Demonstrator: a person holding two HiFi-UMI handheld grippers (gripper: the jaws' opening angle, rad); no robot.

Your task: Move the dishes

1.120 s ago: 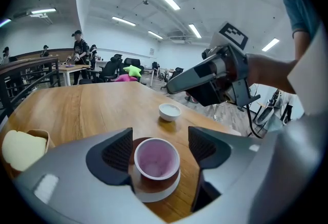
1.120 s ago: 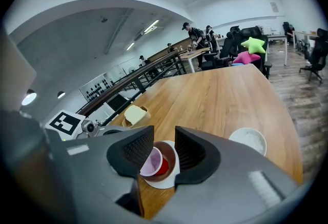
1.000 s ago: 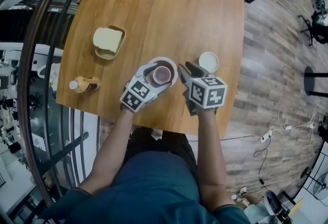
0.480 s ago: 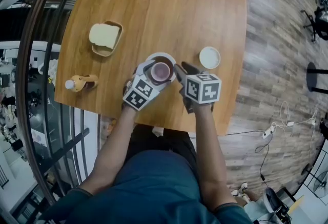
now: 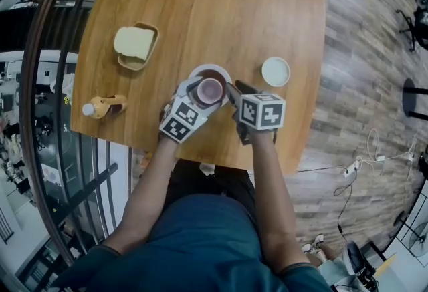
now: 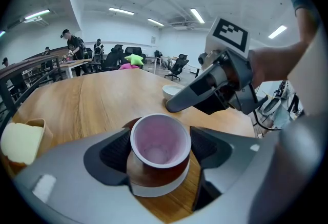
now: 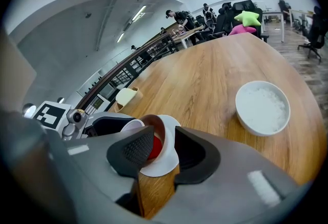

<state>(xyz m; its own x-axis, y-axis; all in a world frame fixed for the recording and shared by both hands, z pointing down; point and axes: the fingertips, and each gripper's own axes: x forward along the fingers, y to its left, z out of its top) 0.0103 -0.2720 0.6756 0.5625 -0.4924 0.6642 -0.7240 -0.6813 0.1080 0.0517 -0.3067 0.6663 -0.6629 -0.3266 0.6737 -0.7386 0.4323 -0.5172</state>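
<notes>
Right gripper [image 7: 164,142] nearer, fingers astride bowl [image 7: 155,124] rim, left gripper [image 6: 160,142] clasping cup [image 6: 160,136]

Pink cup [image 6: 159,141] stands upright, mouth up, inside the brown bowl [image 6: 152,176], and that bowl sits on a white plate [image 6: 160,190] near the table's front edge: a neat stack of three. The left gripper [image 6: 158,152] has a pad pressed against each side of the cup. The bowl shows red inside. Over to the right, apart from the stack, a small white bowl [image 7: 262,106] sits flat on the wood. Far left, a wooden dish [image 5: 137,67] carries a pale slab.
</notes>
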